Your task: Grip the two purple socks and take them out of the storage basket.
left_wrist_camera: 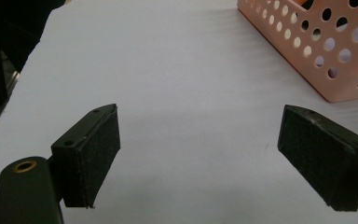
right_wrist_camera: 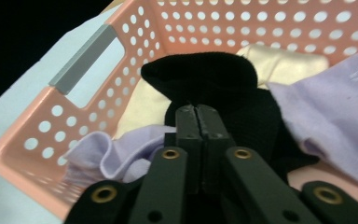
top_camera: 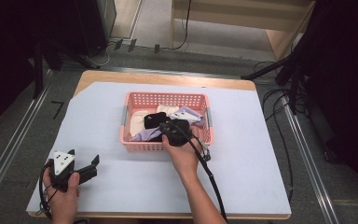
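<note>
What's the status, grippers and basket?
Right gripper shut on black sock in pink basket. Left gripper open, empty, on white mat. Nothing blocking.

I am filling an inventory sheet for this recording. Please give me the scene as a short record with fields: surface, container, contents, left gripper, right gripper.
surface: table with a pale sheet on top
container: pink perforated basket with grey handles, near the table's middle
contents: black sock, lilac cloths, cream cloths, heaped together
left gripper: jaws wide open, nothing between them, resting over the bare sheet beside the basket
right gripper: inside the basket, jaws pressed together at the black sock; whether fabric is pinched cannot be told
</note>
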{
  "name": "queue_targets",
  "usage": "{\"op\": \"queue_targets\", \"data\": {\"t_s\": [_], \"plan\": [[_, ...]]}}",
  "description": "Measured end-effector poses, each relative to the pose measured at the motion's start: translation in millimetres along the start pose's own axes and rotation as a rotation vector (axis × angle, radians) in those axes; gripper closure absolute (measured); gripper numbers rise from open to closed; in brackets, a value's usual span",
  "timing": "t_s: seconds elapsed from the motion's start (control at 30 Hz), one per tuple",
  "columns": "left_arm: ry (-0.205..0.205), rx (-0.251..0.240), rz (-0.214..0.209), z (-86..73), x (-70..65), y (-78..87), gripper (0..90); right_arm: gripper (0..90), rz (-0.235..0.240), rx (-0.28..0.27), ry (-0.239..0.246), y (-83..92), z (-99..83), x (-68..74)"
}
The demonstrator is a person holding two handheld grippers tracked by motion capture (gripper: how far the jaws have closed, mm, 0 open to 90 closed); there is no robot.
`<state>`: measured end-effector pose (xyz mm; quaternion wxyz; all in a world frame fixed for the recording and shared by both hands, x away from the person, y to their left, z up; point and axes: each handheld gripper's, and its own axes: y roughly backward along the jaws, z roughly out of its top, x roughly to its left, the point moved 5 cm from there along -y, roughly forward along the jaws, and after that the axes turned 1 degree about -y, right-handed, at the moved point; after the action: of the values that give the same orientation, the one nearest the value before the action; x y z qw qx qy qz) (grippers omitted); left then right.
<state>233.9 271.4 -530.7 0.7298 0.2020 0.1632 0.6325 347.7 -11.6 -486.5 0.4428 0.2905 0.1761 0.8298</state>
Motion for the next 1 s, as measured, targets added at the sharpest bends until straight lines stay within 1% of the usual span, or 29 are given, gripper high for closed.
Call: {"op": "queue_targets", "data": {"t_s": [0.03, 0.1, 0.17, 0.27, 0.3, 0.33, 0.4, 0.47, 0.53, 0.6, 0.63, 0.73, 0.77, 0.83, 0.93, 0.97, 1.0], "plan": [[0.000, 0.000, 0.000, 0.0, 0.0, 0.0, 13.9, 90.0, 0.005, -0.002, -0.001, 0.6, 0.1, 0.5], [0.000, -0.002, -0.001, 0.0, 0.0, -0.1, 13.9, 90.0, 0.005, -0.030, 0.008, 2.7, 1.9, 1.5], [0.000, 0.000, 0.000, 0.0, 0.0, 0.0, 13.9, 90.0, -0.005, -0.066, 0.018, 6.5, 5.3, 2.6], [0.000, 0.000, 0.000, 0.0, 0.0, 0.0, 13.9, 90.0, -0.017, -0.137, 0.030, 14.6, 12.8, 3.2], [-0.002, 0.000, 0.000, 0.0, 0.0, 0.0, 13.9, 90.0, -0.023, -0.196, 0.044, 21.8, 19.1, 2.2], [-0.002, 0.000, 0.000, 0.0, 0.0, 0.0, 13.9, 90.0, -0.023, -0.196, 0.044, 21.8, 19.1, 2.2], [-0.003, 0.001, -0.002, 0.0, 0.1, 0.1, 13.9, 90.0, -0.051, -0.254, 0.051, 30.4, 25.4, -2.0], [-0.005, 0.000, -0.001, 0.1, 0.2, 0.0, 13.9, 90.0, -0.098, -0.321, 0.056, 39.8, 31.4, -9.3], [-0.007, 0.003, 0.000, 0.0, 0.3, 0.0, 13.9, 90.0, -0.136, -0.366, 0.041, 47.8, 35.1, -16.4], [-0.007, 0.004, 0.001, 0.0, 0.0, 0.0, 13.9, 90.0, -0.143, -0.359, 0.039, 48.8, 34.6, -19.2], [-0.009, 0.006, -0.002, 0.0, 0.0, 0.0, 13.9, 90.0, -0.131, -0.340, 0.044, 46.1, 32.7, -18.1], [-0.009, 0.006, 0.001, -0.1, -0.1, 0.2, 13.9, 90.0, -0.081, -0.249, 0.068, 33.7, 22.9, -9.8], [-0.007, 0.005, 0.002, -0.1, -0.2, 0.2, 13.9, 90.0, -0.063, -0.214, 0.066, 28.9, 18.8, -7.1], [-0.007, 0.005, 0.001, -0.1, -0.2, 0.3, 13.9, 89.7, -0.032, -0.159, 0.062, 21.0, 11.2, -2.2], [-0.003, 0.003, 0.002, 0.0, -0.2, 0.0, 13.9, 84.9, 0.018, -0.128, 0.052, 14.6, 3.7, 4.0], [-0.003, 0.002, 0.001, 0.0, -0.2, -0.1, 13.9, 81.1, 0.024, -0.123, 0.055, 13.6, 2.3, 5.3], [-0.004, 0.003, 0.000, 0.0, -0.2, -0.1, 13.9, 76.2, 0.021, -0.132, 0.064, 12.7, 1.8, 5.8]]}}
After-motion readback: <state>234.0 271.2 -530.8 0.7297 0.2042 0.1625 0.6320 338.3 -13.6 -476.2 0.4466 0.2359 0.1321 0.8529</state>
